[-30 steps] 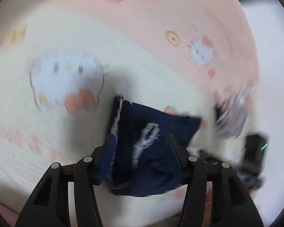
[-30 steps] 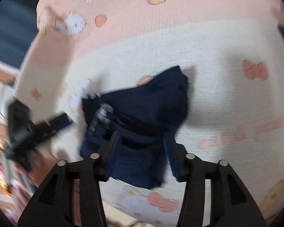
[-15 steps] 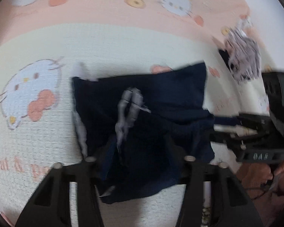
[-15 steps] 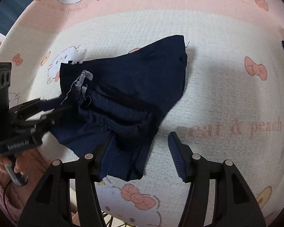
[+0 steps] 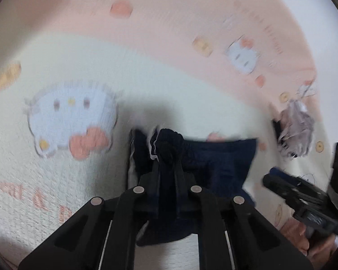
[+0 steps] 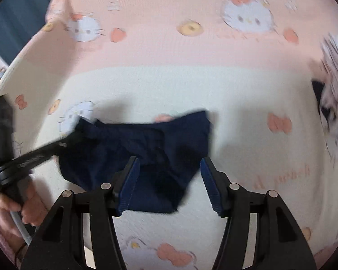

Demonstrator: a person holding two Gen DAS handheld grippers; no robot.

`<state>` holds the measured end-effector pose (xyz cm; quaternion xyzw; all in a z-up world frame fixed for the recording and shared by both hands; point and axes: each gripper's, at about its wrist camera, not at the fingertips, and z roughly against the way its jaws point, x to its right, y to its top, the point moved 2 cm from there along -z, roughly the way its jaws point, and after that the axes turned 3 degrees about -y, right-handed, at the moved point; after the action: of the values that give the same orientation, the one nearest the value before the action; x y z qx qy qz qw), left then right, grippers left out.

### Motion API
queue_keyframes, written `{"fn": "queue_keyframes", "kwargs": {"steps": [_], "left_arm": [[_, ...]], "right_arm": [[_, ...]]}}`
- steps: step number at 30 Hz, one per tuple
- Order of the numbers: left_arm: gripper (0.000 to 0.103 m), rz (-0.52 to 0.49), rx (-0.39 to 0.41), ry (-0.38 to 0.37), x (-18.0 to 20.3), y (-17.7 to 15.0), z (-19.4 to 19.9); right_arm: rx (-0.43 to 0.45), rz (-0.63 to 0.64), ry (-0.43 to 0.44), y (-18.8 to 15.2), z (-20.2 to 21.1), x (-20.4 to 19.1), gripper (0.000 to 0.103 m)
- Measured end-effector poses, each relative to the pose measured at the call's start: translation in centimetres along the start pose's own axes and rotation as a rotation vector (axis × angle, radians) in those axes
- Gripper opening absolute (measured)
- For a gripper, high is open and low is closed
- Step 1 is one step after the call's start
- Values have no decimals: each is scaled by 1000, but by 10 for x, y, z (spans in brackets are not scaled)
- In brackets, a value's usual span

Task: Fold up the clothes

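At the far left of the right wrist view, a person's hand in a pinkish sleeve grips the handle of the left claw, whose black fingers reach across to the left corner of the navy garment. In its own view the left claw is clamped tight on a bunched, gathered edge of that garment, the two fingers drawn together with dark fabric pinched between them and a thin pale trim showing at the fold.

The garment lies on a blanket printed with cartoon cat faces, bows and round yellow shapes: cream in the middle, pink along the far band. It is spread roughly flat, wider at the far edge and narrowing toward the camera (the pictures are motion-blurred, so seams and finer folds are hard to read).

The right claw stands wide open just over the near part of the garment, its blue-padded fingers apart and holding nothing; the left pad sits over the fabric, the right one over bare blanket just beside the garment's edge.

Further right, near the blanket's edge, lies a crumpled grey-and-white striped cloth with something dark beneath it, well apart from the navy piece.
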<state>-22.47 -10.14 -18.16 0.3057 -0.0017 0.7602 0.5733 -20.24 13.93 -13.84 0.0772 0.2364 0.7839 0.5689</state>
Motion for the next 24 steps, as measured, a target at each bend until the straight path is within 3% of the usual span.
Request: {"fn": "queue_keyframes", "kwargs": {"steps": [4,6,11,12,13,15,18,21,24], "left_arm": [[15,-7,-28,1,3,-1,-7],[25,-11,-42,2,4,-1,-11],[24,-44,-55,15,8,-3,-13],[22,-61,-48,22,9,-3,-11],[21,-78,-41,29,10,-4,-8],[18,-107,-16,32,12,-3,-2],[16,-128,41,9,17,3,8],[16,-101,15,19,10,9,-7],[18,-29,-31,12,1,12,-26]], "right_arm": [[-104,14,-10,-1,-36,-9,59],[-146,-9,12,0,-52,-8,59],[-82,53,10,12,-59,-12,59],[-109,68,-8,12,-67,-14,55],[-140,72,0,12,-75,-15,38],[-108,66,13,17,-69,-18,26],[-39,54,23,26,-54,-16,19],[24,51,30,34,-46,-10,17],[-37,28,22,38,-73,-8,18]]}}
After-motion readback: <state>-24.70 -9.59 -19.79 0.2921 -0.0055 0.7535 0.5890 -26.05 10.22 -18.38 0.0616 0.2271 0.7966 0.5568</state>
